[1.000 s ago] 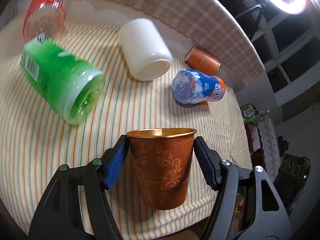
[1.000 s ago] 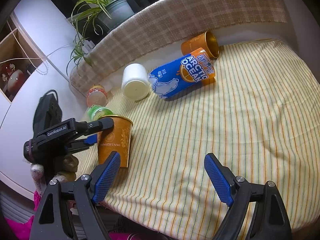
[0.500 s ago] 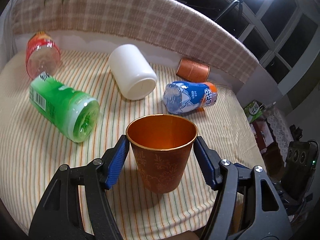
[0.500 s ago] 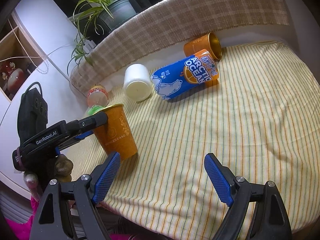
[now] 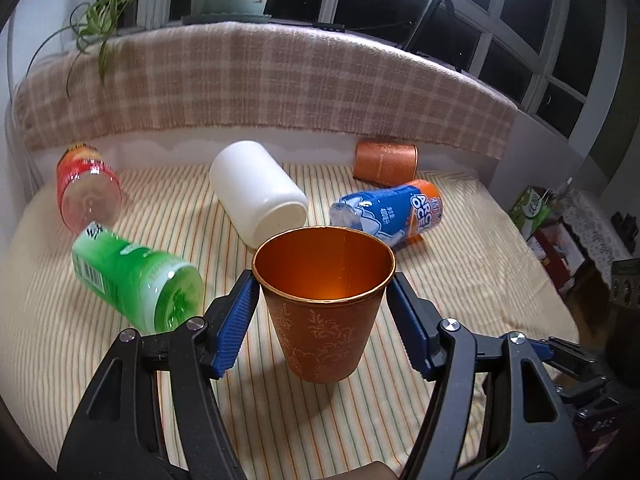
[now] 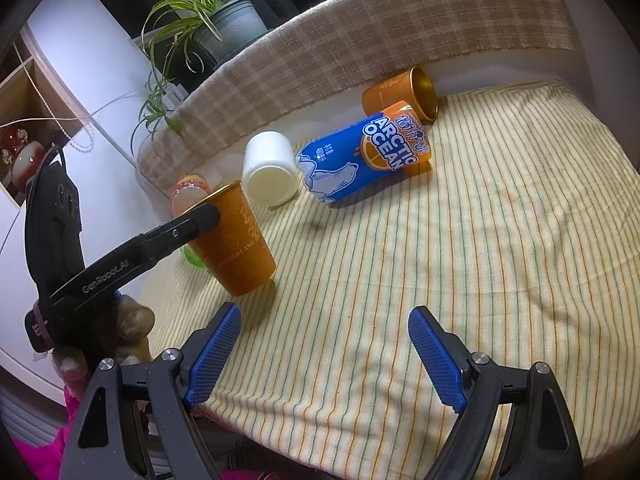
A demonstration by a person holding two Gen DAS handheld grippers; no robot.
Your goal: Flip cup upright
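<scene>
An orange paper cup with a gold rim (image 5: 323, 312) stands mouth-up on the striped cloth, its base touching or just above it; I cannot tell which. My left gripper (image 5: 322, 322) is shut on it, blue pads pressed on both sides just under the rim. In the right wrist view the same cup (image 6: 236, 246) leans slightly, held by the left gripper's black arm (image 6: 132, 256). My right gripper (image 6: 324, 354) is open and empty above the cloth's near edge, to the right of the cup.
Lying on the striped cloth (image 6: 480, 260): a second orange cup (image 5: 385, 162), a blue Arctic Ocean can (image 5: 388, 212), a white jar (image 5: 258, 192), a green bottle (image 5: 138, 282) and a red bottle (image 5: 86, 190). A plaid-covered ledge (image 5: 260, 88) with a potted plant (image 6: 216, 24) borders the back.
The left gripper tilted upward with the cup and moved forward, so the cup went from side-on to showing its open mouth and now stands near upright. The right gripper stayed still.
</scene>
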